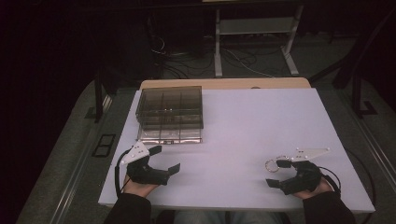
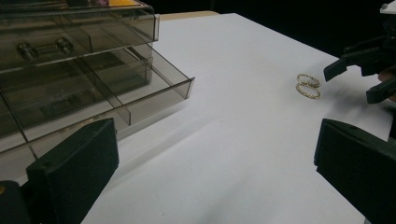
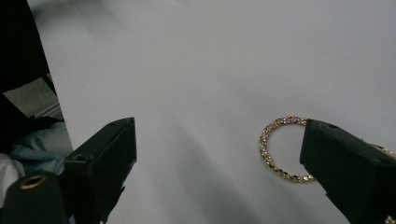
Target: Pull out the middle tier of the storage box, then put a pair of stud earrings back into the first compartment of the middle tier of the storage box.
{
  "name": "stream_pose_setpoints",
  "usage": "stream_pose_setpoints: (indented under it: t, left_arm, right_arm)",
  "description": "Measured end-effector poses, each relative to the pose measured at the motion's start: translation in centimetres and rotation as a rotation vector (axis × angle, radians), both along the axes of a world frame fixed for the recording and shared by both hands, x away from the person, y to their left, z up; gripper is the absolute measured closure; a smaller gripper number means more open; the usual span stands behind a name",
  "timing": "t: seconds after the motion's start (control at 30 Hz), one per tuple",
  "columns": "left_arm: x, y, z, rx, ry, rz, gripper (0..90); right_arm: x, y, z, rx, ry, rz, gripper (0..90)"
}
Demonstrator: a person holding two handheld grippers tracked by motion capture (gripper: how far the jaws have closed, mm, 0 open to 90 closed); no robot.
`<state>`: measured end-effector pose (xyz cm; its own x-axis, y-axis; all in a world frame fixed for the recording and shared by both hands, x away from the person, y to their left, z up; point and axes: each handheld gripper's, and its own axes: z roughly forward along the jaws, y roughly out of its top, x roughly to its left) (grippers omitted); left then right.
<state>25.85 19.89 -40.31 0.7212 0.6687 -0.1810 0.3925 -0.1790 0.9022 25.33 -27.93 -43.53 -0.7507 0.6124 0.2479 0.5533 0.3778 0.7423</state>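
Two gold bangle rings (image 1: 272, 164) lie on the white table (image 1: 243, 121) at the front right. They rest side by side (image 2: 308, 86), and one shows close up (image 3: 275, 156), partly behind a jaw. My right gripper (image 1: 276, 173) stands open just beside them (image 3: 224, 163), with nothing between its jaws. It also appears far off (image 2: 350, 85) in the left gripper view. At the front left my left gripper (image 1: 165, 159) is open and holds nothing (image 2: 215, 172). It points across the table, below the drawer box.
A smoky clear drawer box (image 1: 171, 106) with divided compartments stands at the back left. Its bottom drawer (image 2: 140, 93) is pulled out toward me. The table's front edge runs just under both hands. Past the table are the floor, cables and a white frame (image 1: 254, 32).
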Motion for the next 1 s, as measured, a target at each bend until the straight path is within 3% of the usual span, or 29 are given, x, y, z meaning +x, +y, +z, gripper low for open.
stream_pose_setpoints:
  t: [0.3,0.6,0.83,1.0]
  left_arm:
    - [-0.4,-0.1,-1.1,-0.024,0.004,-0.021,0.0]
    - [-0.4,-0.5,-1.9,-0.003,0.022,-0.067,0.0]
    - [-0.5,-0.9,-2.0,0.005,0.025,-0.089,0.0]
    - [-0.5,-0.9,-2.1,0.014,0.029,-0.093,0.0]
  right_arm:
    - [0.0,0.0,0.0,-0.001,0.000,0.002,10.1]
    - [0.0,0.0,0.0,-0.003,0.001,0.000,10.1]
    - [0.1,-0.3,0.9,-0.002,-0.026,-0.011,10.1]
    - [0.4,-0.5,1.3,-0.013,-0.008,-0.013,10.1]
